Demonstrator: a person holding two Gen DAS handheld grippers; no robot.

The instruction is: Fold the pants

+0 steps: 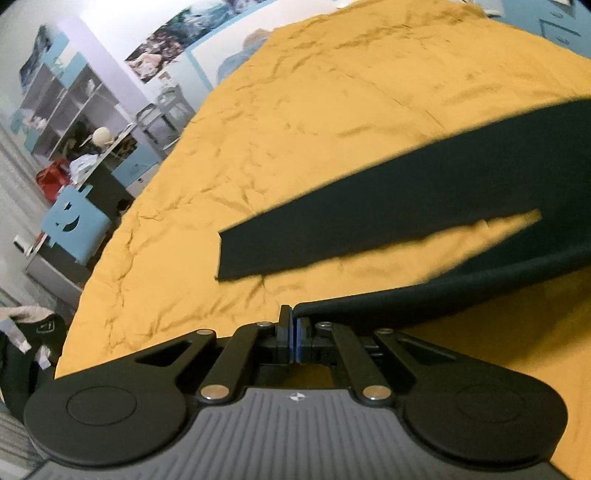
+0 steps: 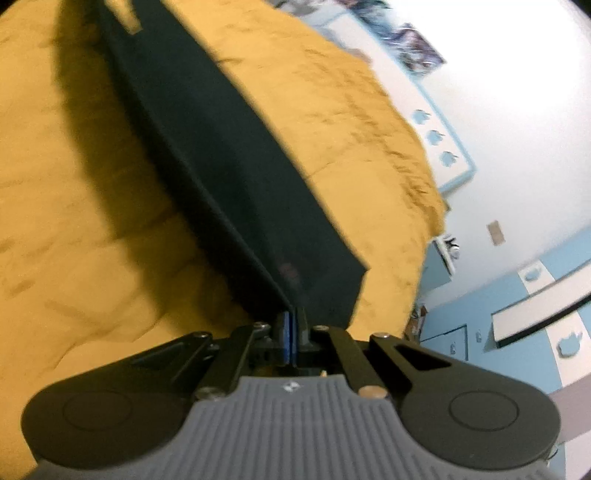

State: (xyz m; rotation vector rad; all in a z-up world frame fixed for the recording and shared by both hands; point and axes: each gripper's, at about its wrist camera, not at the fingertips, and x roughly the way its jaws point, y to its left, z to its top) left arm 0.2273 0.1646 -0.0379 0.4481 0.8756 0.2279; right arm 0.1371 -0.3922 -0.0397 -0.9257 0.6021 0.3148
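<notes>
Seemingly lifted, the dark flat-knit cloth pants point(image 1: 424, 206) run rightward from the left gripper point(image 1: 294, 325), pinched tight on a leg's corner above the mustard quilted bedspread point(image 1: 258, 147). Opposite, the right gripper point(image 2: 293, 325) clamps another edge, fabric stretching straight ahead.

I am looking across a bed under a wrinkled yellow cover point(image 1: 295, 122) that is filling both views. Past its edge, grey shelves point(image 1: 62, 107) are standing against the wall beside a blue smiley cut-out point(image 1: 72, 221) and a red bag point(image 1: 53, 181). Posters point(image 1: 173, 33) are hanging above; blue cabinets point(image 2: 447, 343) are showing on the other side.
</notes>
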